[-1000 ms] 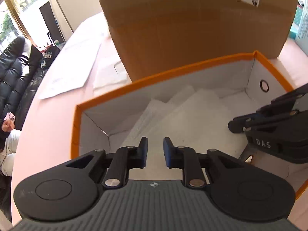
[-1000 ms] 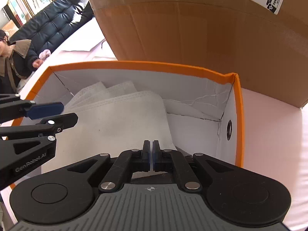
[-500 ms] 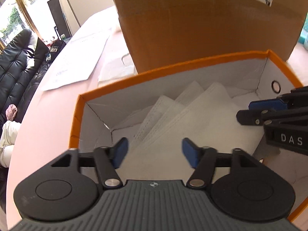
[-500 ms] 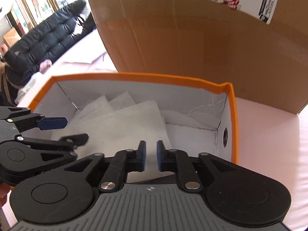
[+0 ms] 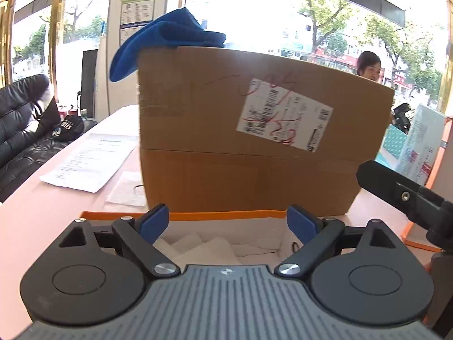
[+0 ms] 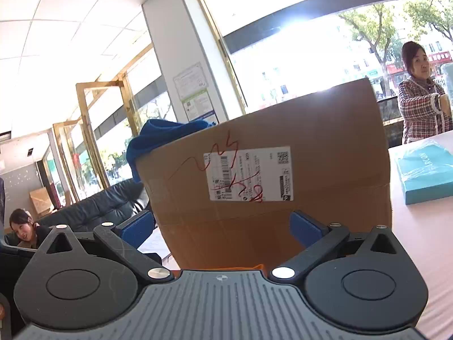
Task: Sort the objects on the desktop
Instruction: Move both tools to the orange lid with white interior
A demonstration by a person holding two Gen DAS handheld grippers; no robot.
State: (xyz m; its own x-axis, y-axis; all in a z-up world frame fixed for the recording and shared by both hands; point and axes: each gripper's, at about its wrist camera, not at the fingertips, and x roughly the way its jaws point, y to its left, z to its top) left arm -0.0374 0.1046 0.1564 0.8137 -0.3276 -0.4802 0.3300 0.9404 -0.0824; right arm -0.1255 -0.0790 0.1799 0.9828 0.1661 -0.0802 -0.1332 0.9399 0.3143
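We see left tool [image 5: 228, 223] above orange-rimmed white box [image 5: 226, 215], blue pads spread wide, holding nothing. White folded fabric sheets [image 5: 203, 248] lie inside box. Big brown cardboard carton [image 5: 254, 141] with white shipping label [image 5: 284, 114] stands just behind box on pink tabletop [image 5: 34, 221]. Blue cloth [image 5: 167, 36] drapes over carton's top left corner. Right tool [image 6: 219, 228] faces carton, pads also wide apart, empty. Teal flat box [image 6: 424, 170] lies at right.

Blk grippers — blue-padded fingers [image 5: 154, 222]
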